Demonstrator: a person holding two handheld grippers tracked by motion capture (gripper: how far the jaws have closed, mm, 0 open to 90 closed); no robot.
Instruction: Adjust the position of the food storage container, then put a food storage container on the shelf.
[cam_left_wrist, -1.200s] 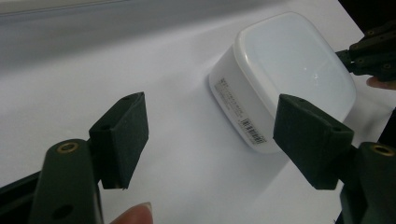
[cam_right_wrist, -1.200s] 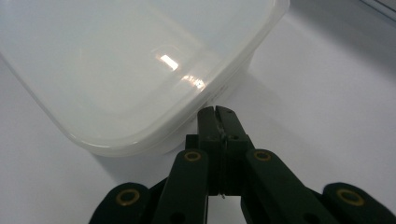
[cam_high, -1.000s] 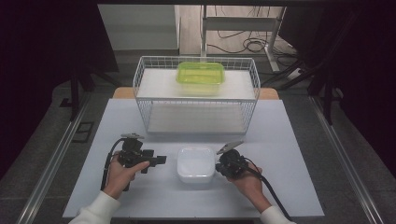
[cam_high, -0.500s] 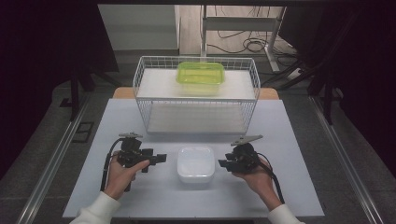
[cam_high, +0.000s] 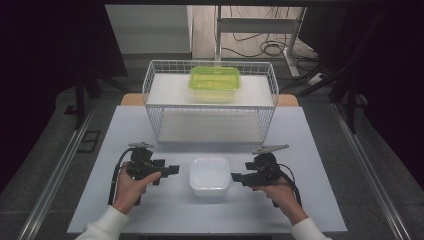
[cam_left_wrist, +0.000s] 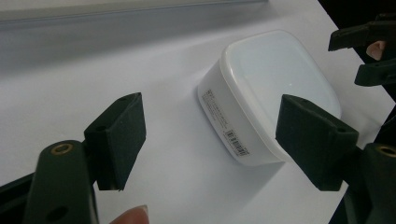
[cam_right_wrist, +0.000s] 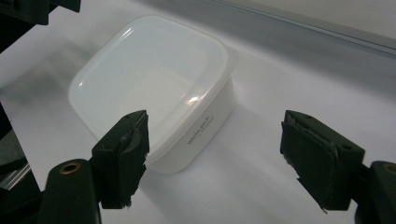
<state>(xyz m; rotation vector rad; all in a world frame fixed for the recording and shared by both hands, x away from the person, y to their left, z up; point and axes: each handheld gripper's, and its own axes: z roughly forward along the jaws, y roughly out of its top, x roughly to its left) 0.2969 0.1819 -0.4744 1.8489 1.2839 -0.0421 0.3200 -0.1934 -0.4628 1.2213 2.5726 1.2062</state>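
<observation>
Gripper pad (cam_left_wrist: 316, 140) over white container's (cam_left_wrist: 271, 88) corner

In the left gripper view the left gripper (cam_left_wrist: 210, 140) stood with its jaws wide apart and nothing between the pads. Ahead, a white lidded container (cam_left_wrist: 268, 95) sat on the white table (cam_left_wrist: 93, 84) (barcode label facing the camera). The right gripper (cam_left_wrist: 366, 51) showed at the upper right edge, just beyond the container.

The white box (cam_left_wrist: 261, 93) bears a label strip with small print and a barcode (cam_left_wrist: 236, 140) along its side in the left gripper view, and a short line of print (cam_right_wrist: 201, 130) on its wall in the right gripper view, all too small to read.
</observation>
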